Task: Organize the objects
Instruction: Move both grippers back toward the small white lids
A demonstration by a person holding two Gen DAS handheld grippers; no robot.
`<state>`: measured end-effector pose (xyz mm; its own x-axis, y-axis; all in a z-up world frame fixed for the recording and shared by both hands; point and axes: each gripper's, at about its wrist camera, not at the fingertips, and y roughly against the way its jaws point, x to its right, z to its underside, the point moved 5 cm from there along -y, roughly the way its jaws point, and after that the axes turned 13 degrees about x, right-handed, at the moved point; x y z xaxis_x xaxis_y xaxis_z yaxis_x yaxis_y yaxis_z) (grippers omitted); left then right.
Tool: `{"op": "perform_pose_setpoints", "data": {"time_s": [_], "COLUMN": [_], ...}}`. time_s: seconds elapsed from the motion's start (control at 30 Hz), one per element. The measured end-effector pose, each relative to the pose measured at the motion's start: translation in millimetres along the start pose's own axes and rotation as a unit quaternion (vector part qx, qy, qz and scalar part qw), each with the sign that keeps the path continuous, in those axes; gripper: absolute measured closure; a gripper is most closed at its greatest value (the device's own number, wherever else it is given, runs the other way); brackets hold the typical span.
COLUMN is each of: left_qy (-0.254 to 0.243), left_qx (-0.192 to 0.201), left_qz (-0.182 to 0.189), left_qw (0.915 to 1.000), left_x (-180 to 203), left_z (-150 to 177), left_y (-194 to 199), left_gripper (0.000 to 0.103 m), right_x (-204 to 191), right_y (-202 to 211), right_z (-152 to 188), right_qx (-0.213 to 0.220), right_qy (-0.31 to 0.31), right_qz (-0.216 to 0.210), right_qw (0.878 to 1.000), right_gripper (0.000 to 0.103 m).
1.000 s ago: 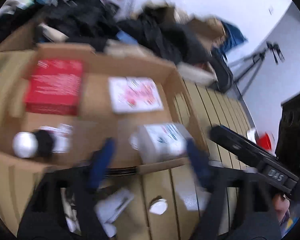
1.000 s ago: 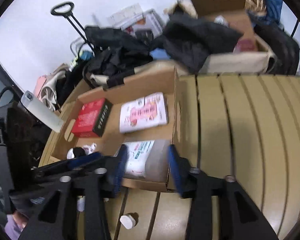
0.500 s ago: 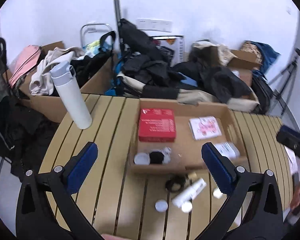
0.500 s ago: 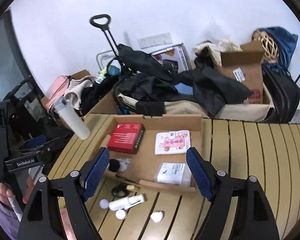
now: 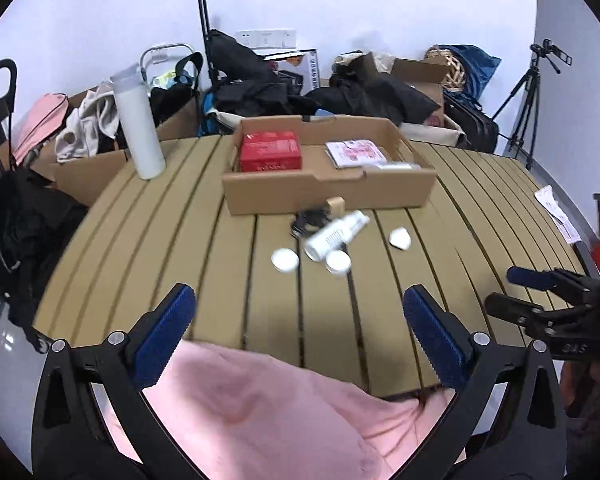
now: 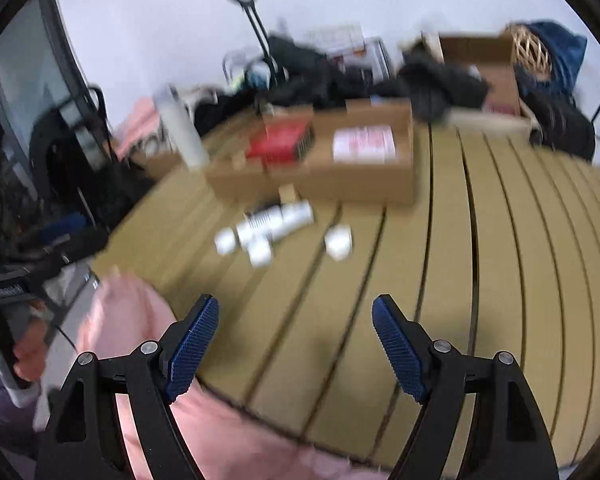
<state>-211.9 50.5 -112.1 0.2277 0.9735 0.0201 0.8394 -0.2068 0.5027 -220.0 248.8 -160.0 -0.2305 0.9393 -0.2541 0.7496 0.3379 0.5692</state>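
A shallow cardboard box (image 5: 328, 188) (image 6: 356, 184) stands on the slatted table and holds a red box (image 5: 270, 156) (image 6: 280, 146), a pink-and-white packet (image 5: 354, 152) (image 6: 364, 144) and a white item (image 5: 396, 167). In front of it lie a white tube (image 5: 334, 234) (image 6: 276, 220), two white round lids (image 5: 286, 260), a white cap (image 5: 400, 239) (image 6: 339, 242), a black ring and a small wooden block (image 5: 335, 205). My left gripper (image 5: 300, 340) is open and empty at the table's near edge. My right gripper (image 6: 296, 344) is open and empty too, and shows in the left wrist view (image 5: 540, 292).
A tall white bottle (image 5: 138, 120) (image 6: 182, 128) stands at the table's far left. Cardboard boxes, dark clothes, bags and a trolley handle (image 5: 202, 20) crowd behind the table. A tripod (image 5: 528, 92) stands at right. Pink clothing (image 5: 260, 412) lies below the grippers. A paper (image 5: 556, 212) lies at the right edge.
Both grippers have pulled back and lower, from over the cardboard box to the table's near edge. Both have opened wider. The white item stays in the box.
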Motion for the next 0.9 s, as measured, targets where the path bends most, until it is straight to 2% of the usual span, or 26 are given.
{"op": "perform_pose_setpoints", "data": {"time_s": [0.2, 0.27, 0.37, 0.47, 0.53, 0.63, 0.7, 0.77, 0.87, 0.9], "left_qy": [0.004, 0.001, 0.001, 0.052, 0.084, 0.07, 0.04, 0.025, 0.034, 0.039], "left_qx": [-0.009, -0.021, -0.053, -0.079, -0.085, -0.076, -0.092, -0.109, -0.126, -0.132], "left_qz": [0.013, 0.012, 0.004, 0.031, 0.03, 0.026, 0.013, 0.027, 0.058, 0.063], "left_qw": [0.9999, 0.9997, 0.9986, 0.995, 0.9924, 0.9943, 0.9949, 0.9934, 0.9897, 0.9884], "left_x": [11, 11, 5, -11, -27, -37, -39, -36, -34, -34], "left_z": [5, 7, 19, 30, 30, 26, 27, 31, 37, 40], "left_y": [-12, -23, -46, -67, -82, -108, -128, -145, -157, -160], "left_gripper": [0.0, 0.0, 0.0, 0.0, 0.002, 0.009, 0.028, 0.036, 0.037, 0.043], "right_x": [14, 17, 19, 13, 2, -16, -29, -42, -59, -64], "right_y": [-12, -13, -21, -35, -46, -65, -86, -109, -134, -143], "right_z": [10, 9, 11, 13, 10, 5, 0, -4, -6, -6], "right_qx": [-0.012, -0.01, -0.02, -0.032, -0.033, -0.031, -0.033, -0.039, -0.046, -0.047], "right_qy": [-0.014, -0.01, 0.01, 0.031, 0.051, 0.067, 0.079, 0.09, 0.106, 0.118], "right_qz": [-0.014, -0.006, 0.013, 0.02, 0.01, -0.012, -0.024, -0.034, -0.046, -0.047], "right_qw": [1.0, 1.0, 1.0, 0.999, 0.998, 0.997, 0.996, 0.995, 0.992, 0.991], "right_gripper": [0.021, 0.021, 0.028, 0.031, 0.032, 0.032, 0.033, 0.039, 0.041, 0.043]}}
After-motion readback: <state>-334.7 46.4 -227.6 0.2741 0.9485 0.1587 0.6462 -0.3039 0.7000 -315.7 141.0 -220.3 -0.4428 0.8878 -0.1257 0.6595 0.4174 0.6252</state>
